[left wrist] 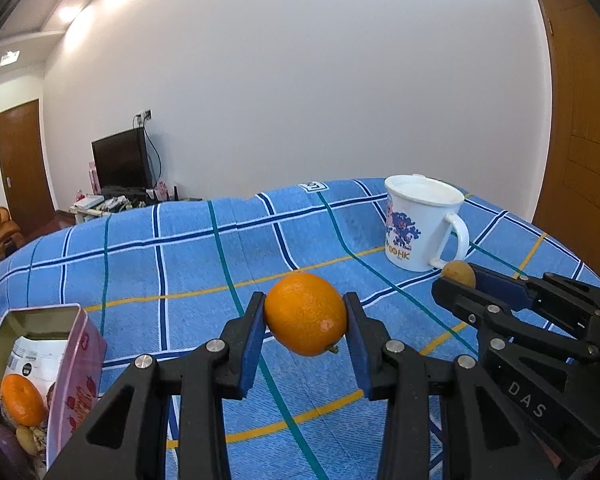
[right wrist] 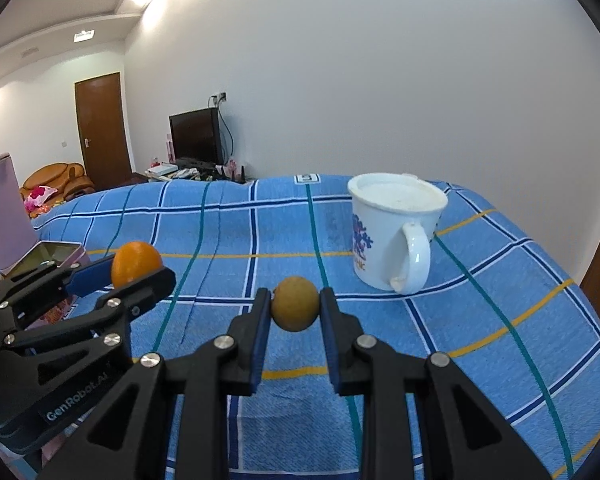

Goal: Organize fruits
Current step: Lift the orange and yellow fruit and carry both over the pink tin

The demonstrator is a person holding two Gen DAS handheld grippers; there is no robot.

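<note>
A white-walled room holds a table under a blue checked cloth [left wrist: 204, 264], crossed by dark blue, teal and yellow lines. Ahead and to the right of both grippers stands a white mug [left wrist: 418, 226] with a blue cartoon print and the letters "HK". Low to the left of the left gripper sits an open pink tin [left wrist: 74, 368], an orange fruit [left wrist: 22, 399] inside it beside a white packet.

The left gripper [left wrist: 305, 320], marked "GenRobot.AI" on its body, is clamped on an orange [left wrist: 306, 314] held between its blue pads, clear of the cloth. The orange is bright, oval and dimpled, with a small stem nub underneath.

The right gripper [right wrist: 295, 312], lettered "DAS", is closed tight on a small brown fruit [right wrist: 295, 309], round, dull and yellowish, pinched between its fingertips above the cloth.
</note>
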